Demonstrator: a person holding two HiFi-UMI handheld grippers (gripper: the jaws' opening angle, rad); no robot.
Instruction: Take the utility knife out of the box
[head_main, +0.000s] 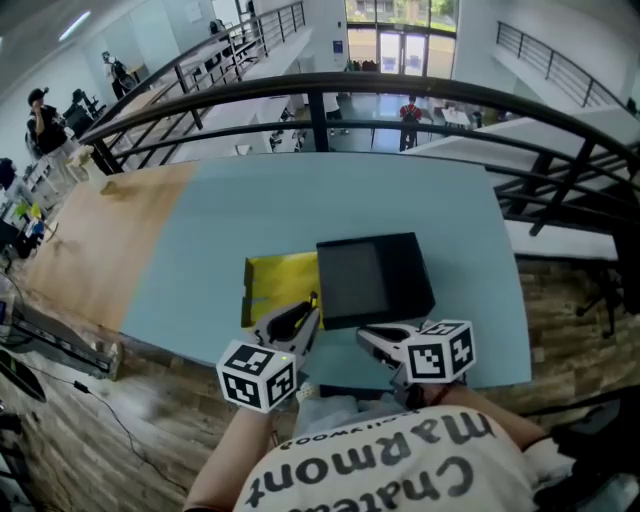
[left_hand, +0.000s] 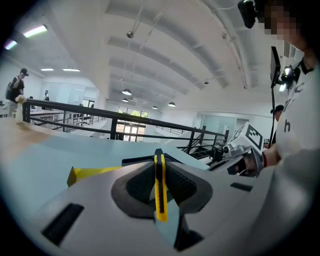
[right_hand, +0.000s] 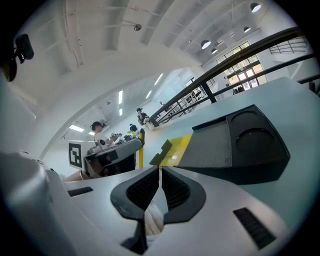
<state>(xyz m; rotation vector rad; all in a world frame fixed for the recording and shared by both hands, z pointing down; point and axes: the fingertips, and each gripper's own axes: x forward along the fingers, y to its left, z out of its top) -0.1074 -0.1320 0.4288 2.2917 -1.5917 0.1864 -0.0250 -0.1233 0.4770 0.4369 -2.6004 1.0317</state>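
Bright, even light is given by white ceiling strip lamps (left_hand: 37, 31) and by daylight through tall glazed doors (head_main: 400, 45); shadows are soft. Both gripper views are bent at the edges and darkened in the corners; the near body of the grey left gripper (left_hand: 159, 167) is blurred.

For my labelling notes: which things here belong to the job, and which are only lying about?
Job: yellow-and-black utility knife, clamped in left gripper; black square box; yellow tray beside it.
Lying about: pale blue table cover; bare wooden tabletop.
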